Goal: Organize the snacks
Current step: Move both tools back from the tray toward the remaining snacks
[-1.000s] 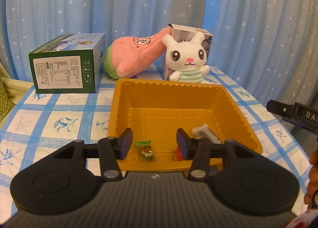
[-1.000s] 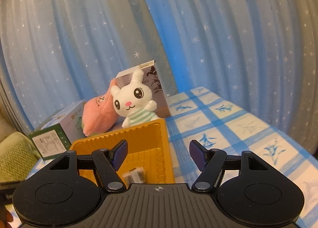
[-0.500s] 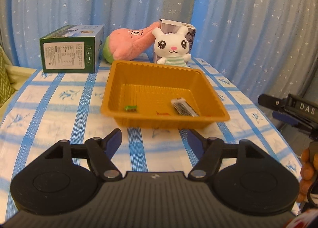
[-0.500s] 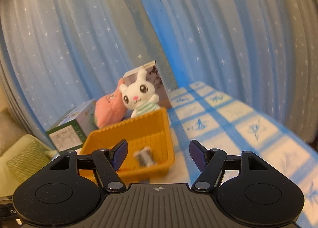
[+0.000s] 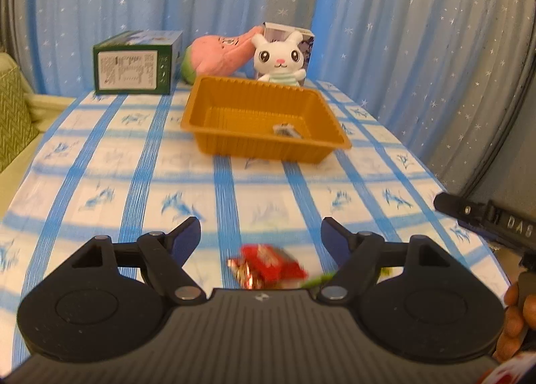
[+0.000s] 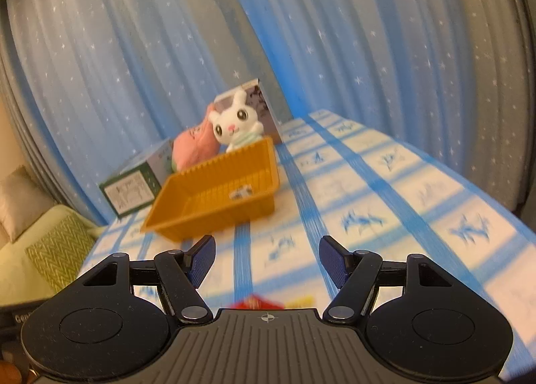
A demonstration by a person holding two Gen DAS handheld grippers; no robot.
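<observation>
Red-wrapped snack (image 5: 268,263) lies on the counter (image 5: 100,163) just under the left gripper (image 5: 261,233), jaws opening, empty; right gripper (image 6: 266,260) gapes empty; orange tray (image 5: 264,146) well ahead.

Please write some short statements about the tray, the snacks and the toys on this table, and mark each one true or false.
1. The orange tray holds a small wrapped snack. True.
2. The red snack packet lies inside the tray. False: it lies on the tablecloth, close to the left gripper.
3. The white bunny toy stands behind the tray. True.
4. The green box is on top of the tray. False: it stands on the tablecloth, apart from the tray.
5. The right gripper holds a snack. False: nothing is between its fingers.
</observation>
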